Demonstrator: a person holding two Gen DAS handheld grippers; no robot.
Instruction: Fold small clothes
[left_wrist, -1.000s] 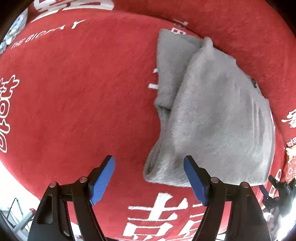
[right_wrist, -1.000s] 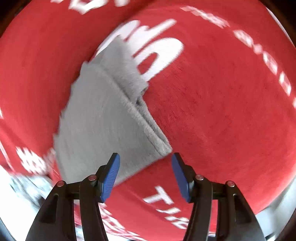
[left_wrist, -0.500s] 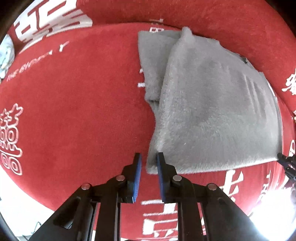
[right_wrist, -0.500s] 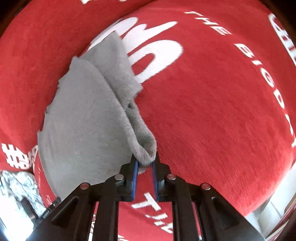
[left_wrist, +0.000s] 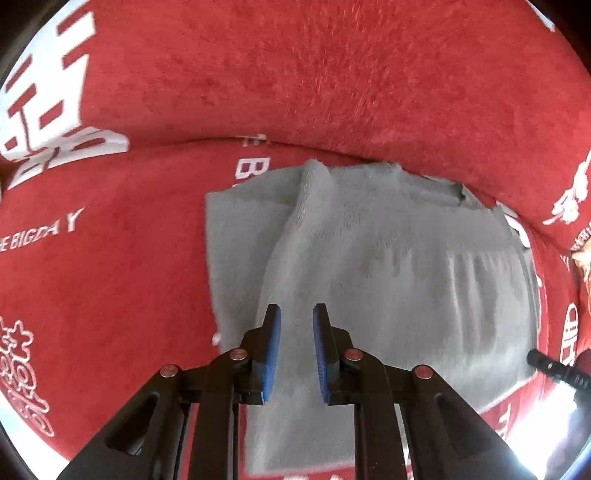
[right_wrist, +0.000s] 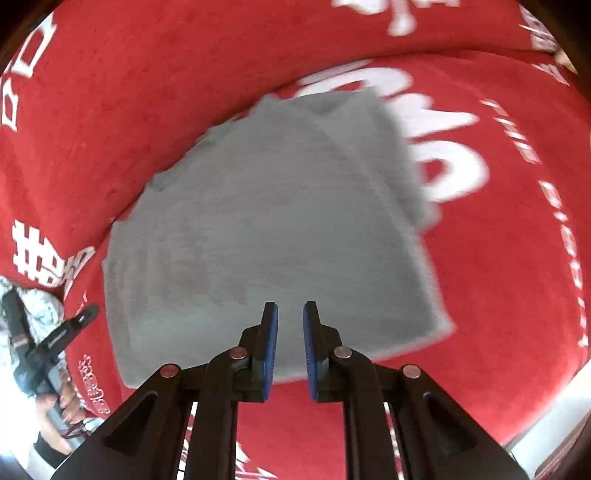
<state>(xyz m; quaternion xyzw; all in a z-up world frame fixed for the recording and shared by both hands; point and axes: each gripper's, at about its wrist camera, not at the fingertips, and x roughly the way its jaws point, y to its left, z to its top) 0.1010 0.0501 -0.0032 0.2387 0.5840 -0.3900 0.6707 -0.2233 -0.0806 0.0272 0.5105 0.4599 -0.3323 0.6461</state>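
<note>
Your left hand-held gripper (left_wrist: 296, 317) is clamped on the near edge of the grey fleece garment (left_wrist: 369, 280), the cloth pinched between its blue pads and hanging below them; your right hand-held gripper (right_wrist: 290, 314) grips the same near edge further along, and its jaws too have just been closing onto the fabric. The garment spreads ahead of both grippers over the red blanket (left_wrist: 332, 92) with white lettering, one narrower layer showing beyond the left gripper on its left side. This reads as the carry of a fold: near edge lifted, to be laid over the far edge. To do it well, keep both grippers level with each other so the lifted edge stays straight, and hold the cloth lightly taut between them so it does not sag. Carry it forward low over the blanket, line the near corners up with the far corners, and only let go once the cloth lies flat, or the soft pile may bunch.
</note>
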